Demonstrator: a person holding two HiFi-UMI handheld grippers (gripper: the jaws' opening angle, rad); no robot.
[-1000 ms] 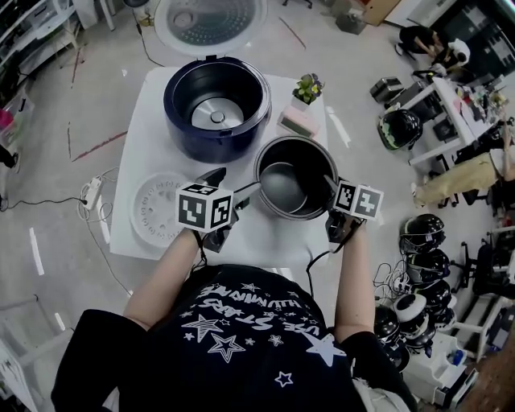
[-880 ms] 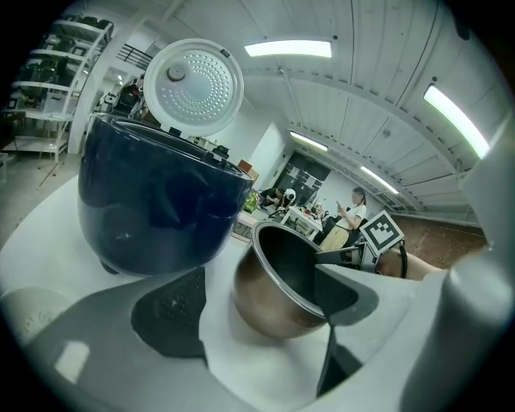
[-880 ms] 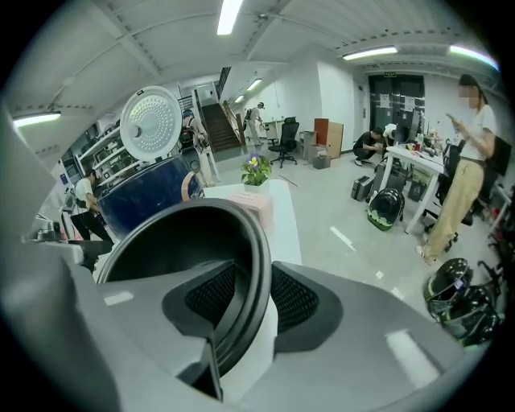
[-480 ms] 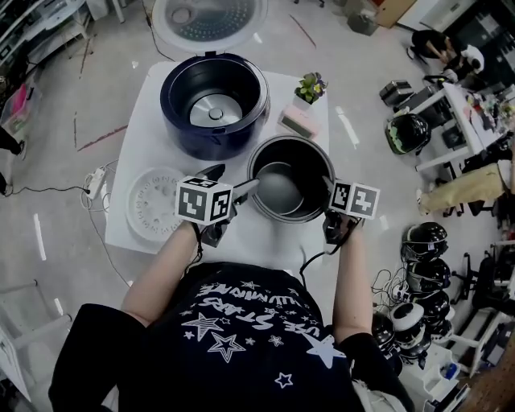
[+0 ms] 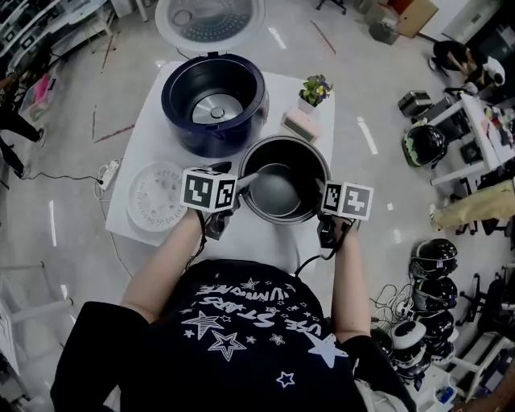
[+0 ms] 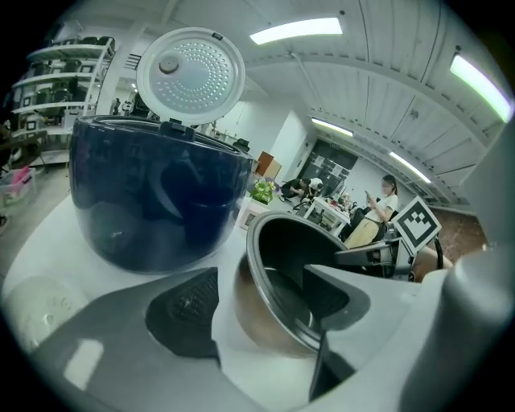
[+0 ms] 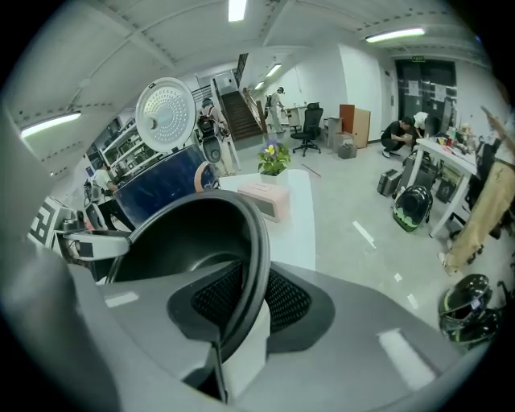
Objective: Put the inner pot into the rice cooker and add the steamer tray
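**Both tongs at the inner pot, pot outside the cooker**

The white surface (image 5: 149, 129) carried everything. The dark blue rice cooker (image 5: 213, 100) stood at its far side with the lid (image 5: 209, 18) swung up and back. Only the head view looked down into the cooker's well, which held no pot. From the left gripper view just the cooker's outer wall (image 6: 157, 201) and the perforated underside of the lid (image 6: 191, 76) were visible.

The inner pot (image 5: 278, 189) stood upright on the surface, just in front of the cooker and to its right, between the two tongs. The steamer tray (image 5: 157, 197) lay flat at the near left, apart from the pot.

Right tongs (image 5: 322, 191): the right gripper view (image 7: 241, 298) showed the pot's rim clamped between the two ribbed pads, one inside the wall and one outside. These jaws had just been closing onto it.

Left tongs (image 5: 248, 179): the left gripper view (image 6: 265, 298) showed the jaws standing apart and straddling the opposite rim, with one jaw inside the pot. The outer pad appeared clear of the wall, so there was no grip there. The head view could not resolve either contact.

A pink box (image 5: 302, 125) and a small potted plant (image 5: 315, 87) sat beside the cooker at the far right.
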